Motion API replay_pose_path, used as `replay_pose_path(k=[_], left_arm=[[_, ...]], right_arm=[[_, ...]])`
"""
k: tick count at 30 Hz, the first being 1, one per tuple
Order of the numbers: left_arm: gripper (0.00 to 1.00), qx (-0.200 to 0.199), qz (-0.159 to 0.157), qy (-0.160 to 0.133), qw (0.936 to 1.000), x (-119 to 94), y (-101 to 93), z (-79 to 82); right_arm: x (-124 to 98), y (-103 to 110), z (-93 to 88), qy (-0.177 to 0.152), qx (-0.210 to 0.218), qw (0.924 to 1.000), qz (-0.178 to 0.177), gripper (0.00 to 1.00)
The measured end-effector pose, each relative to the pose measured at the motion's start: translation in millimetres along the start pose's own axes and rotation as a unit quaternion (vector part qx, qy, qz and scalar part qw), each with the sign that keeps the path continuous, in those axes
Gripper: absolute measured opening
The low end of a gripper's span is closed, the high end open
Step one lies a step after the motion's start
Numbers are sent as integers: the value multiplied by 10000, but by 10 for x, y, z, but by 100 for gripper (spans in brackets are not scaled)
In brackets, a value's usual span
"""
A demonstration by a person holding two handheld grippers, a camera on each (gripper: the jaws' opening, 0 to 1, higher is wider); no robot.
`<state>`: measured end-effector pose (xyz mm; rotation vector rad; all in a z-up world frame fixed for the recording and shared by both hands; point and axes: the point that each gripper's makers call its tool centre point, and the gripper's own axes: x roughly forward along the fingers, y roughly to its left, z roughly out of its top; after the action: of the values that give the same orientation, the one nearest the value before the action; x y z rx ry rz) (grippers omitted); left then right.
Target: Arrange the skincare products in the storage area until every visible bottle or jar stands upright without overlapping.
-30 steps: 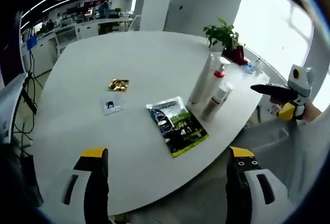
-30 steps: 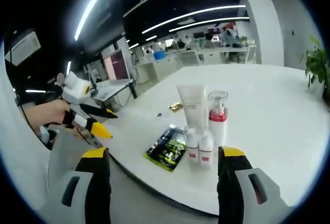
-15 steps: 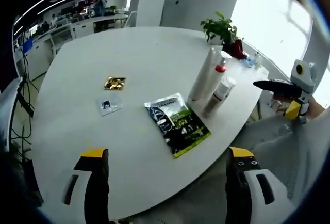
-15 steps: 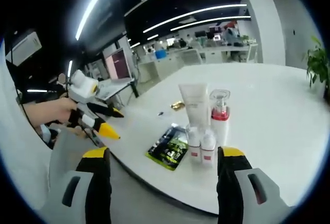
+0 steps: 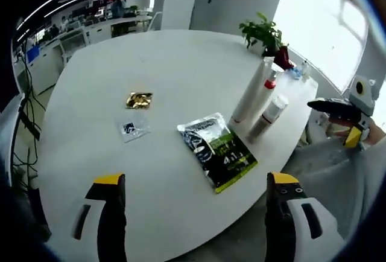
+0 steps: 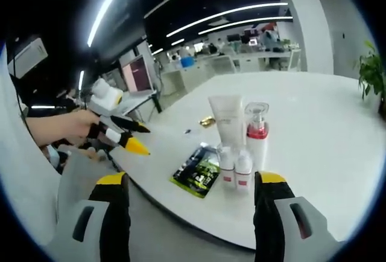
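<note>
Several skincare products stand upright in a tight cluster near the table's edge: a white tube [image 6: 225, 120], a pump bottle with a red band [image 6: 257, 130], and two small white bottles [image 6: 227, 168] [image 6: 243, 170] in front. In the left gripper view the tube [image 5: 252, 93], pump bottle [image 5: 266, 92] and a small bottle [image 5: 269, 115] lean across the right side. My left gripper [image 5: 196, 180] is open, well short of them, over the table's near edge. My right gripper [image 6: 192, 178] is open with nothing between its jaws, below the cluster.
A green-and-black pouch [image 5: 221, 151] lies flat on the round white table [image 5: 120, 63], with a gold packet [image 5: 139, 99] and a clear sachet [image 5: 132, 128] to its left. A potted plant [image 5: 265, 32] stands at the far edge. A hand holds the left gripper [image 6: 120, 135] beside the table.
The left gripper has moved a little toward the table, as seen in the right gripper view. The left gripper view has shifted slightly. The products have not moved.
</note>
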<state>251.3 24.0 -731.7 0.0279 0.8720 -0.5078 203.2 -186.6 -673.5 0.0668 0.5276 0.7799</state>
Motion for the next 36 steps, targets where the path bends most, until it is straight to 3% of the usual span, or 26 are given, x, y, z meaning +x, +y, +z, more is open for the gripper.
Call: replay_pose_path(k=[9,18,25,36], left_arm=[[90,25,43,165,9999,121,140,30],[90,116,173,393,9990,306,421,87],[89,-533,346,384,9972,480,481,118],[87,-822,1004,330,9910,745,772,261]], right_arm=[[4,-12,-5,20,29,10000,-8,85],[15,-41,-31,84,71,9999,-41,84],[19,-33,-47,156,130,9998,-38,84],[20,-32,-63,247,225,9994,-43,83]])
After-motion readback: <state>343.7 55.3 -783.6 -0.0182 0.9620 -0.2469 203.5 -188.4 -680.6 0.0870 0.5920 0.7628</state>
